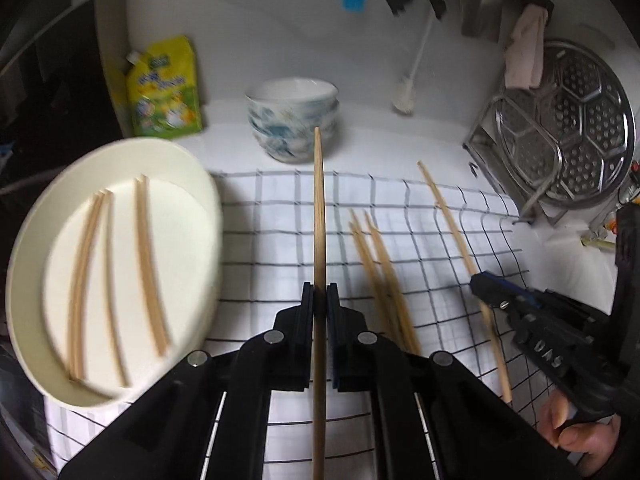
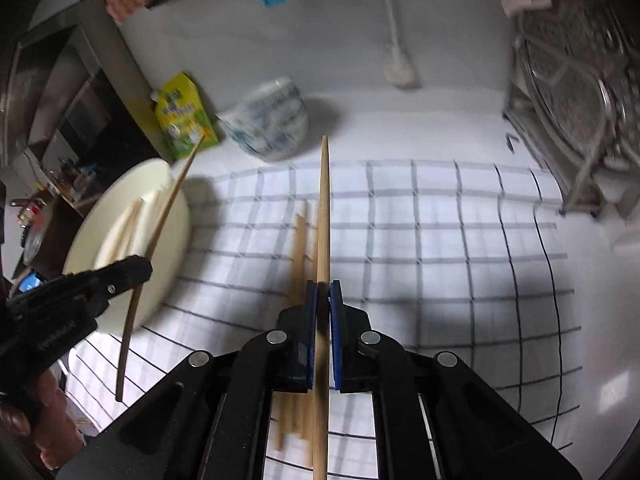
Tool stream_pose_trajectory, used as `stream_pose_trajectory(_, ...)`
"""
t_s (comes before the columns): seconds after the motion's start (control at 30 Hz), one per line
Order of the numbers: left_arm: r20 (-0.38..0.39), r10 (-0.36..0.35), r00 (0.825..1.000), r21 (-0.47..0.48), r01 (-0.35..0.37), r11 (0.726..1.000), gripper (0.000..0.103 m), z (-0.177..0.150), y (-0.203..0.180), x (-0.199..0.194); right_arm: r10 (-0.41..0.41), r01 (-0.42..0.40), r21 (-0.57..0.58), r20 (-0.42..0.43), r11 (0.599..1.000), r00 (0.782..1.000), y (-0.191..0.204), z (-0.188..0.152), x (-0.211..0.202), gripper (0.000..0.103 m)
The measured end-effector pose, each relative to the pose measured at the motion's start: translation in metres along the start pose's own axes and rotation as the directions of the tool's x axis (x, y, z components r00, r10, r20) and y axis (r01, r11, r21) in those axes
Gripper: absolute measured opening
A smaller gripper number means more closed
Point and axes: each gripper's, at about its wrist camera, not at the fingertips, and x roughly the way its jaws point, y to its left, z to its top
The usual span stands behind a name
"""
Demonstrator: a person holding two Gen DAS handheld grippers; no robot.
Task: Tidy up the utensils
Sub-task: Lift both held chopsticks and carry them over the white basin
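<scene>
My left gripper [image 1: 319, 294] is shut on a wooden chopstick [image 1: 318, 208] that points forward, above the checked cloth [image 1: 272, 232] just right of the cream plate [image 1: 200, 184]. Several chopsticks [image 1: 144, 264] lie on the plate. My right gripper [image 2: 323, 290] is shut on another chopstick [image 2: 324, 208], held over the cloth above a few loose chopsticks [image 2: 298, 248]. In the left wrist view the right gripper [image 1: 480, 282] sits at the right with its chopstick [image 1: 448, 216]. In the right wrist view the left gripper [image 2: 140, 268] holds its chopstick [image 2: 168, 208] over the plate [image 2: 176, 240].
Stacked blue-patterned bowls [image 1: 294, 120] and a yellow-green pouch [image 1: 164, 88] stand at the back by the white wall. A metal rack with a perforated steamer plate [image 1: 568, 128] stands at the right. A white brush [image 1: 404, 96] leans on the wall.
</scene>
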Motion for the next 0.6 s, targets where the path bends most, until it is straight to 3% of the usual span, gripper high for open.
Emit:
stream_pose_trajectory(0.33,0.069,0.117,0.991,-0.092,-0.110,0.990,0.007,0.016,0.090,-0.050,0.132,-0.130,-0.138,0.010,0.982,0.991,0.111,0.045,0.016,0.006)
stream_pose_trajectory(0.6,0.057,0.207,0.977,-0.181,-0.193,0.964,0.007,0.018,0.171,-0.054,0.216,-0.220,-0.226,-0.043,0.949,0.976,0.201,0.068,0.061,0.006)
